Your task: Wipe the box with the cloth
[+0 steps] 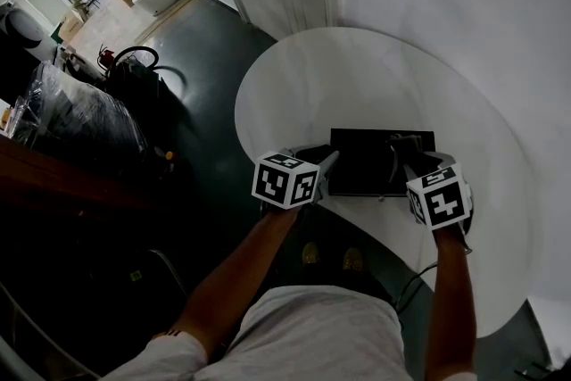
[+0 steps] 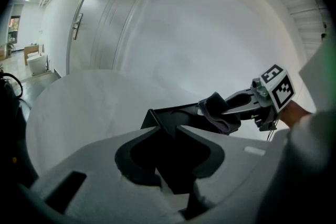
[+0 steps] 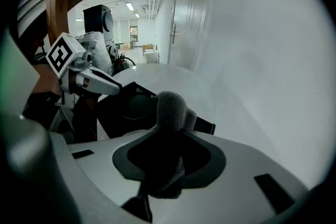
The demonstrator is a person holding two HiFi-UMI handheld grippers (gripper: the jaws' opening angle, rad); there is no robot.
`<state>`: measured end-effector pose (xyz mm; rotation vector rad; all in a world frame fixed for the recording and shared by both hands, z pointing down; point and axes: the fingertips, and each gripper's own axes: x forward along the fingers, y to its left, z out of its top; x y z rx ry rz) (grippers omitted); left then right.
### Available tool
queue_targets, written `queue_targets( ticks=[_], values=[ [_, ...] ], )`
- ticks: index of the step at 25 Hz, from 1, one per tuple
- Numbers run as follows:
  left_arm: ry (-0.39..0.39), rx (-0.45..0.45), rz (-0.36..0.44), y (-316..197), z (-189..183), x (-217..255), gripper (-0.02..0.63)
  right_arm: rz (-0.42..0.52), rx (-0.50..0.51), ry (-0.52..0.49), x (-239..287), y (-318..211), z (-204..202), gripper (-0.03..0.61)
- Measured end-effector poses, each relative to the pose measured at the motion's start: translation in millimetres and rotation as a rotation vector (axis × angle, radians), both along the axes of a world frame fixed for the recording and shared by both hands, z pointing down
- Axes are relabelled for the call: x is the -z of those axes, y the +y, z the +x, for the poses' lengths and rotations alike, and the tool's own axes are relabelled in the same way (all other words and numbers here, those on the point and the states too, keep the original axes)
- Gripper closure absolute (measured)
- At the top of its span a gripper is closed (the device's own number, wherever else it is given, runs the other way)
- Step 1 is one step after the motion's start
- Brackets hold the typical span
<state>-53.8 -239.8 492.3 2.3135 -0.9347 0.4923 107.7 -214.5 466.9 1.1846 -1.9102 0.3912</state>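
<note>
On white table (image 1: 357,76), left hand-held gripper (image 1: 327,164) gripping black box (image 1: 370,163), right hand-held gripper (image 1: 403,154) clamping grey cloth (image 3: 169,110)

The box (image 1: 370,158) is seen as black, matt and smooth-faced, seemingly of hard plastic. The cloth (image 3: 169,107) is shown as soft grey fabric with a short, fuzzy nap. The surface (image 1: 357,76) is finished white, smooth and faintly satin. The left gripper (image 2: 168,128) and right gripper (image 3: 170,136) are moulded in pale grey matt plastic. The marker cubes (image 1: 285,180) are printed black on white. The floor (image 1: 205,103) is finished dark with a dull sheen.
</note>
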Motion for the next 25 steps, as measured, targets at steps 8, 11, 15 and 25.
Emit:
queue_targets(
  ticks=[8,11,15,25],
  values=[
    [0.002,0.005,0.001,0,-1,1,0.518,0.004,0.099,-0.138,11,13,-82,0.474],
    [0.004,0.006,0.0,0,1,0,0.517,-0.016,0.132,-0.16,5,18,-106,0.474],
    [0.005,0.007,0.0,0,1,2,0.517,-0.033,0.159,-0.141,-4,23,-122,0.474],
    [0.007,0.007,0.001,-1,-1,0,0.517,-0.025,0.144,-0.079,-8,18,-92,0.474]
  ],
)
